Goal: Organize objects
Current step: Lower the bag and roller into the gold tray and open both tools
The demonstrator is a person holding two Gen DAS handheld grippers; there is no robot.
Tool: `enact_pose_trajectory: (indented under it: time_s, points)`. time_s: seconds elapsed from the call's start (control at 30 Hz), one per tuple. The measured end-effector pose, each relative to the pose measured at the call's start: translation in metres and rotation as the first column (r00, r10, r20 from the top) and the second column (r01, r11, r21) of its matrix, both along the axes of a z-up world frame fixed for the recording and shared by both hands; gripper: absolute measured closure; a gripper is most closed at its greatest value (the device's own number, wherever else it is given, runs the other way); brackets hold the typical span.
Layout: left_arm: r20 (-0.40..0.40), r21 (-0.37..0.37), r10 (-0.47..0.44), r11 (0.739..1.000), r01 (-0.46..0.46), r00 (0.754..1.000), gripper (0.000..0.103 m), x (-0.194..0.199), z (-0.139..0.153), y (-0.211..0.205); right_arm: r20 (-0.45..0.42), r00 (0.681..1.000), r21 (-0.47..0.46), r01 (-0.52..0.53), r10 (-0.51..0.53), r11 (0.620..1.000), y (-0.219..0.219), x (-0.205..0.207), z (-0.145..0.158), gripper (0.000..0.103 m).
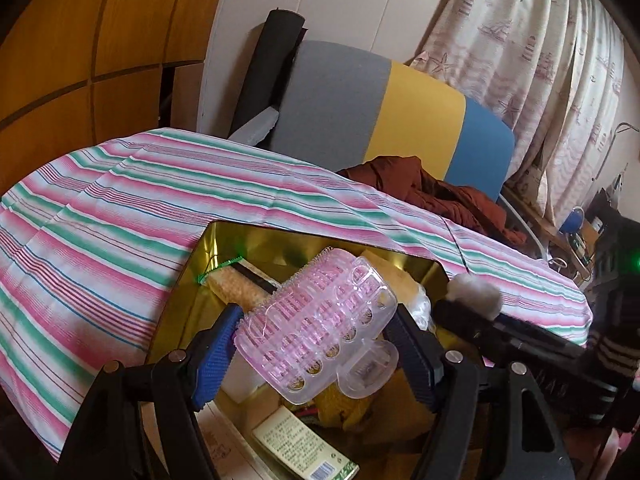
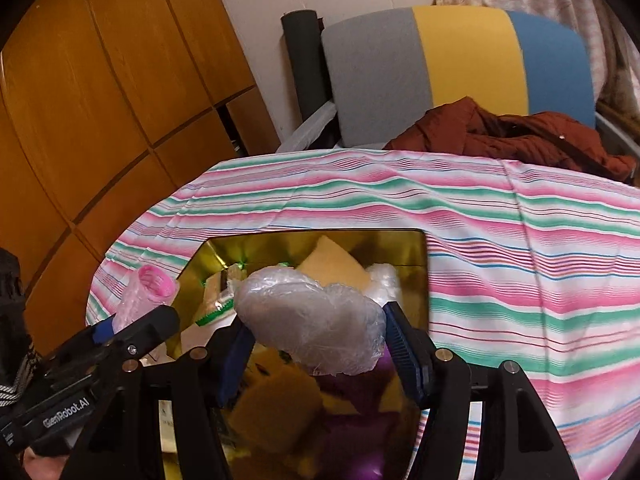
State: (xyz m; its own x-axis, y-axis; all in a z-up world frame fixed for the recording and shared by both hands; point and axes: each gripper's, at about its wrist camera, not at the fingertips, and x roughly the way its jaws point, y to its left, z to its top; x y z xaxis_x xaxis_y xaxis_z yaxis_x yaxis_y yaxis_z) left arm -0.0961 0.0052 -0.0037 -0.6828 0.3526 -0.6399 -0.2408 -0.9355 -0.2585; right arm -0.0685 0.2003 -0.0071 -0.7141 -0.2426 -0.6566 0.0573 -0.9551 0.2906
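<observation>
A gold box (image 1: 208, 240) full of mixed items sits on the striped cloth. My left gripper (image 1: 316, 344) is shut on a clear pink bristled roller (image 1: 320, 320) and holds it above the box. The roller also shows at the left in the right wrist view (image 2: 150, 292), with the left gripper (image 2: 120, 332) beneath it. My right gripper (image 2: 316, 340) is shut on a grey lump wrapped in clear plastic (image 2: 312, 316), held over the gold box (image 2: 424, 280). In the left wrist view that lump (image 1: 476, 292) shows at the right.
A pink, green and white striped cloth (image 1: 100, 220) covers the table. Behind it stands a grey, yellow and blue chair (image 2: 460, 64) with a rust-red garment (image 2: 520, 132). Wooden panels (image 2: 100, 80) are at the left, a curtain (image 1: 540, 40) at the right.
</observation>
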Motion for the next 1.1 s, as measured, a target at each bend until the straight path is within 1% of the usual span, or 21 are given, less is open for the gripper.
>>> enact_pose_trajectory:
  time_s: [0.07, 0.17, 0.2, 0.37, 0.5, 0.6, 0.73, 0.8, 0.9, 1.0, 1.1]
  points:
    - [0.002, -0.007, 0.015, 1.0, -0.015, 1.0, 0.028, -0.004, 0.001, -0.002, 0.016, 0.999, -0.018, -0.03, 0.03, 0.999, -0.007, -0.007, -0.003, 0.035]
    - [0.014, 0.004, 0.035, 0.999, -0.035, 0.999, 0.028, -0.01, 0.0, -0.008, 0.008, 1.0, -0.005, -0.006, 0.006, 1.0, -0.005, -0.003, -0.003, 0.025]
    - [0.018, 0.009, 0.041, 0.999, -0.041, 0.999, 0.028, -0.012, 0.0, -0.01, 0.005, 1.0, -0.011, -0.002, 0.002, 1.0, -0.003, 0.0, -0.003, 0.024]
    - [0.045, 0.01, 0.047, 0.999, -0.048, 0.998, 0.028, -0.03, -0.003, -0.011, -0.011, 0.999, -0.01, 0.039, -0.039, 0.999, 0.009, 0.018, -0.003, 0.023]
    - [0.061, -0.009, 0.035, 0.999, -0.034, 0.998, 0.028, -0.051, -0.002, 0.0, -0.006, 0.998, -0.035, 0.059, -0.06, 0.998, 0.015, 0.026, -0.004, 0.021]
    - [0.081, -0.036, 0.041, 0.999, -0.038, 0.996, 0.028, -0.066, -0.005, 0.004, -0.004, 0.998, -0.031, 0.061, -0.061, 0.998, 0.016, 0.03, -0.004, 0.021]
    - [0.136, -0.058, 0.036, 0.998, -0.028, 0.99, 0.028, -0.084, -0.013, 0.01, -0.007, 0.998, -0.036, 0.066, -0.067, 0.997, 0.02, 0.034, -0.005, 0.021]
    - [0.159, -0.083, 0.04, 0.996, -0.027, 0.986, 0.027, -0.088, -0.016, 0.013, -0.005, 0.998, -0.046, 0.067, -0.068, 0.997, 0.023, 0.036, -0.006, 0.021]
    - [0.142, -0.108, 0.047, 0.994, -0.031, 0.989, 0.026, -0.085, -0.016, 0.014, -0.004, 0.998, -0.051, 0.067, -0.067, 0.996, 0.025, 0.037, -0.006, 0.021]
    - [0.117, -0.099, 0.059, 0.994, -0.047, 0.991, 0.019, -0.082, -0.012, 0.009, -0.003, 0.998, -0.056, 0.068, -0.069, 0.996, 0.026, 0.039, -0.007, 0.02]
    - [0.105, -0.093, 0.066, 0.994, -0.057, 0.992, 0.019, -0.083, -0.006, 0.004, 0.004, 0.998, -0.067, 0.07, -0.07, 0.995, 0.026, 0.04, -0.009, 0.019]
